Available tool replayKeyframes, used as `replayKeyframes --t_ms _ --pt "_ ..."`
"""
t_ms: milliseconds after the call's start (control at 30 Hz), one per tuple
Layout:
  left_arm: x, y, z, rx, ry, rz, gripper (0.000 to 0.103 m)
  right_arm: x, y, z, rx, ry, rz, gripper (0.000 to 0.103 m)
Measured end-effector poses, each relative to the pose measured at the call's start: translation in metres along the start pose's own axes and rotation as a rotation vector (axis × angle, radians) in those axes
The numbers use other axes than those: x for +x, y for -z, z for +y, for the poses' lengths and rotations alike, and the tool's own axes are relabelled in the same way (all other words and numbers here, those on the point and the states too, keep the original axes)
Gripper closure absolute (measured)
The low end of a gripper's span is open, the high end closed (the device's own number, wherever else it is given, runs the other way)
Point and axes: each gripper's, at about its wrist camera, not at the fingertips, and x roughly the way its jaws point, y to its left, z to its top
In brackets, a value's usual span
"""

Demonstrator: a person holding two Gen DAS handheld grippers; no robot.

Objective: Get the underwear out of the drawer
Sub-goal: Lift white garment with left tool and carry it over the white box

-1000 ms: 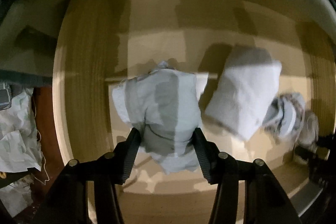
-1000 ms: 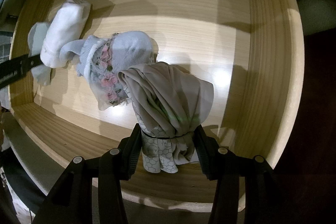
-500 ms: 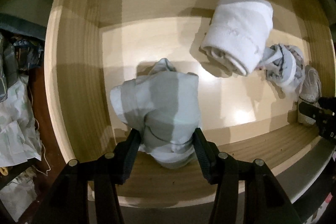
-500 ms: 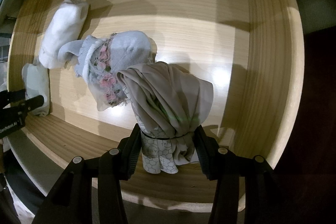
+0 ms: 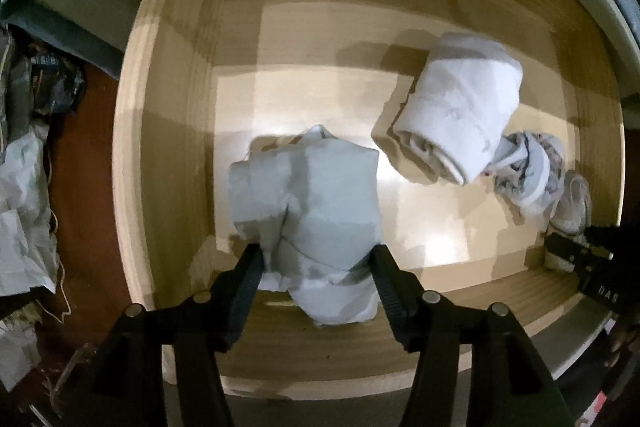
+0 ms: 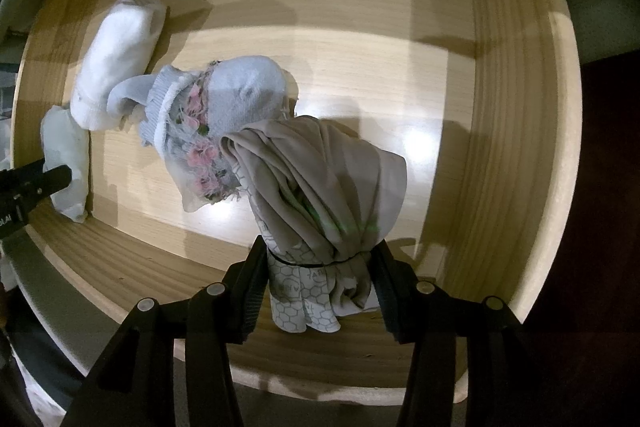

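I look down into an open wooden drawer, also shown in the right wrist view. My left gripper is shut on a pale grey-green folded underwear bundle, held above the drawer's front left. My right gripper is shut on a beige underwear bundle with a honeycomb print, held above the drawer's front right. The left gripper and its bundle show at the left edge of the right wrist view. The right gripper shows at the right edge of the left wrist view.
In the drawer lie a rolled white garment and a grey garment with pink floral lace. Crumpled cloth and clutter lie on the dark red floor left of the drawer.
My left gripper has lifted its pale bundle up and back toward the drawer's front over the last second. The right gripper and its beige bundle have barely moved.
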Motion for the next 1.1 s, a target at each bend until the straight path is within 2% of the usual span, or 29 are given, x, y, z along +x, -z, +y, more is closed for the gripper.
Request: replayKeyframes --t_ms 67,233,367,433,500,533,567,667,700,767,867,933,1100 --pt "0.000 -0.003 0.009 -0.008 0.001 0.006 0.037 0.000 0.000 0.000 0.001 -0.002 0.000 0.054" --pt "0.006 -0.018 0.011 0.009 -0.050 0.022 0.031 0.002 0.000 0.003 0.000 0.001 0.004 0.052" --pt "0.012 -0.024 0.004 0.050 -0.119 0.055 0.030 0.003 -0.001 0.006 -0.005 0.009 0.012 0.051" --pt "0.012 -0.023 -0.002 0.053 -0.127 0.054 0.030 0.004 -0.001 0.008 -0.009 0.014 0.016 0.051" --pt "0.010 -0.016 -0.004 0.032 -0.111 0.044 0.033 0.005 0.000 0.010 -0.007 0.011 0.015 0.051" --pt "0.009 -0.012 0.004 0.024 -0.104 0.050 0.040 0.005 0.000 0.010 -0.009 0.013 0.016 0.051" --pt "0.007 0.006 0.018 0.018 -0.100 0.054 0.042 0.005 0.000 0.011 -0.010 0.014 0.016 0.051" --pt "0.000 0.004 0.021 0.026 -0.095 0.045 0.049 0.005 0.000 0.011 -0.009 0.015 0.017 0.051" --pt "-0.003 0.012 0.035 0.024 -0.093 0.043 0.051 0.005 0.000 0.011 -0.010 0.016 0.018 0.051" --pt "-0.005 0.015 0.028 0.018 -0.086 0.030 0.055 0.006 0.001 0.012 -0.013 0.020 0.020 0.051" --pt "-0.012 0.019 0.031 0.013 -0.080 0.019 0.058 0.007 0.003 0.014 -0.019 0.029 0.025 0.052" --pt "-0.013 0.030 0.036 0.010 -0.075 0.014 0.058 0.008 0.005 0.013 -0.013 0.039 0.027 0.057" --pt "-0.022 0.051 0.044 0.010 -0.049 -0.016 0.059 0.009 0.007 0.010 -0.001 0.026 0.024 0.060"
